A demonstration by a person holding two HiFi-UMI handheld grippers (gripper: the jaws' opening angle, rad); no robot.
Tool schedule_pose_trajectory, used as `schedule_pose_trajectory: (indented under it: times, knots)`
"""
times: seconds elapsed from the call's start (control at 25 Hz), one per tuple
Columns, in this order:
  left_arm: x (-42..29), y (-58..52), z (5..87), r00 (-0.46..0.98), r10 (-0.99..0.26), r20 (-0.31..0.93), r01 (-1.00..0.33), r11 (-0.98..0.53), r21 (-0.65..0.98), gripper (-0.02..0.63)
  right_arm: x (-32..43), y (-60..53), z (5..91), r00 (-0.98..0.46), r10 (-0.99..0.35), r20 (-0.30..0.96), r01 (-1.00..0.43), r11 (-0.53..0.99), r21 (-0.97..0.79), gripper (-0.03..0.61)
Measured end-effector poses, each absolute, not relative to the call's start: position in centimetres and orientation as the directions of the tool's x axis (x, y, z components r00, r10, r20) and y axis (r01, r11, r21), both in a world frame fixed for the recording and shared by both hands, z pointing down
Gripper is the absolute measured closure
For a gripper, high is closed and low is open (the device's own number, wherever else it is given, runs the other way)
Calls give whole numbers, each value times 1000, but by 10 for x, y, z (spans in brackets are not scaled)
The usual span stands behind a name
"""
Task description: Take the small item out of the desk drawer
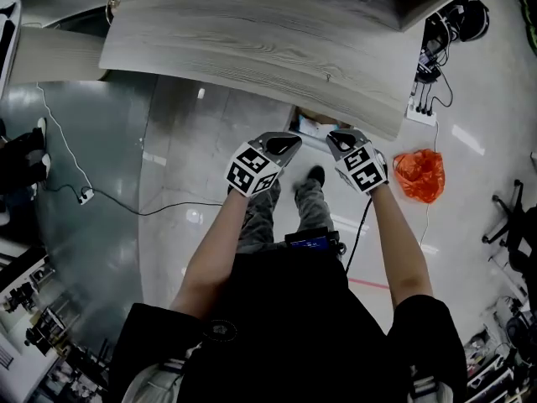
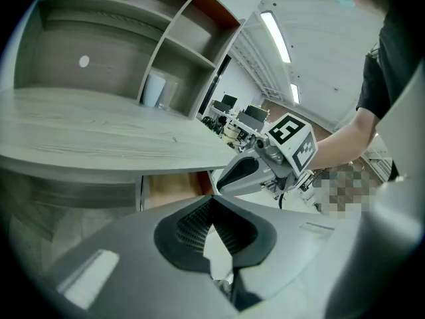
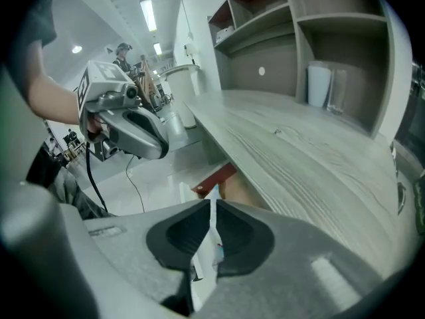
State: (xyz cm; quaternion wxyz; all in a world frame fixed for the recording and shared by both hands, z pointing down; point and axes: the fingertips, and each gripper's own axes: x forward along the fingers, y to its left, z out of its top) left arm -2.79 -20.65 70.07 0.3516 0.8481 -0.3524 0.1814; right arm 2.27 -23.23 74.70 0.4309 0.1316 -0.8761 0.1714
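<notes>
As the open drawer [image 1: 312, 124] showed under the bench [image 1: 252, 49] edge, just ahead of and between both claws, I judged the right claw [image 1: 342, 143] nearer; it was barely parted and empty. The left claw [image 1: 284, 145] was clenched on nothing, and I couldn't make out the small item inside.

- An orange plastic bag [image 1: 419, 175] lies on the floor [image 1: 201, 149] at the right.
- A white power strip [image 1: 419, 109] with black plugs lies just beyond it.
- A white cup [image 3: 319, 85] and a clear glass [image 3: 337, 90] stand side by side on a far shelf [image 3: 345, 115].
</notes>
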Motion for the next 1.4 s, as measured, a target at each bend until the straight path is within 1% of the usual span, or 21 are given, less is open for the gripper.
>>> schedule_pose_trajectory:
  times: [0.2, 0.32, 0.64, 0.88, 1.2, 1.4]
  knots:
    - [-32, -206, 716, 680, -473, 560, -732, -484, 480, 612, 18, -231, 772, -560, -49, 827, -340, 924, -175, 535]
    - [-33, -205, 723, 677, -478, 560, -735, -476, 483, 612, 15, -226, 789, -532, -28, 846, -288, 946, -150, 506]
    - [-39, -194, 735, 669, -486, 562, -743, -457, 489, 612, 1, -224, 821, -487, -18, 873, -216, 971, -101, 456]
    - [-43, -186, 743, 657, -496, 568, -753, -434, 494, 612, -7, -227, 838, -464, -18, 886, -156, 986, -62, 449]
    - [-53, -176, 749, 641, -506, 577, -767, -404, 497, 612, -24, -221, 858, -423, 31, 905, -81, 994, -72, 449]
    - [-62, -173, 751, 629, -515, 582, -777, -391, 494, 612, -25, -218, 870, -391, 39, 920, -59, 996, -67, 451]
